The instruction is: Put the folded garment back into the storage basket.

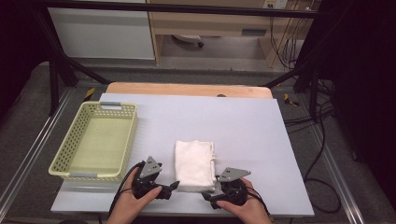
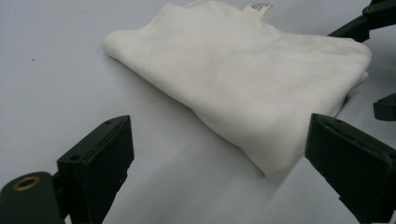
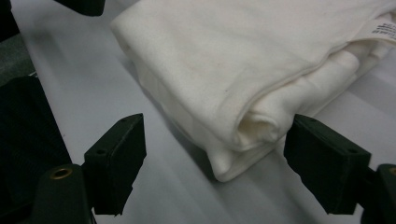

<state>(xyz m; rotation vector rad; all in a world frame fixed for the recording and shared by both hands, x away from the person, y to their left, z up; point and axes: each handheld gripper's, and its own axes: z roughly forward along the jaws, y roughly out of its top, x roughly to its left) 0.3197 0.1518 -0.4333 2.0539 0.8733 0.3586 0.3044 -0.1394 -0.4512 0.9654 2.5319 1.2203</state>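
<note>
— White cotton, folded thick, is what we have: the folded cloth [image 1: 194,164] lies flat on the pale blue table [image 1: 252,130], near its front edge, with the yellow basket [image 1: 74,175] well apart to its left.

— And we stand at its two near corners. Our left gripper [image 1: 171,187] sits just beside the near left corner, our right gripper [image 1: 208,196] just beside the near right one. Both have their jaws spread wide, holding nothing.

— Right. In the left gripper view the corner of the cloth [image 2: 261,88] points down between the pads [image 2: 107,163], but it is not yet inside them. We judge that we need to slide forward, low along the table, so one jaw goes under the fold.

— In the right gripper view the cloth [image 3: 243,70] shows several stacked layers at its rolled edge. If we pinch only the top layer, the fold probably opens as we lift.

— So we aim low, take the whole stack, and close on both sides together.

— Agreed. We also keep the two grippers level with each other, so the cloth doesn't sag or twist between them.

— And the label side, at the far right of the cloth, looks looser. We watch that it doesn't trail.

— Then, likely, we carry it left towards the basket, but the grasp comes first.
</note>
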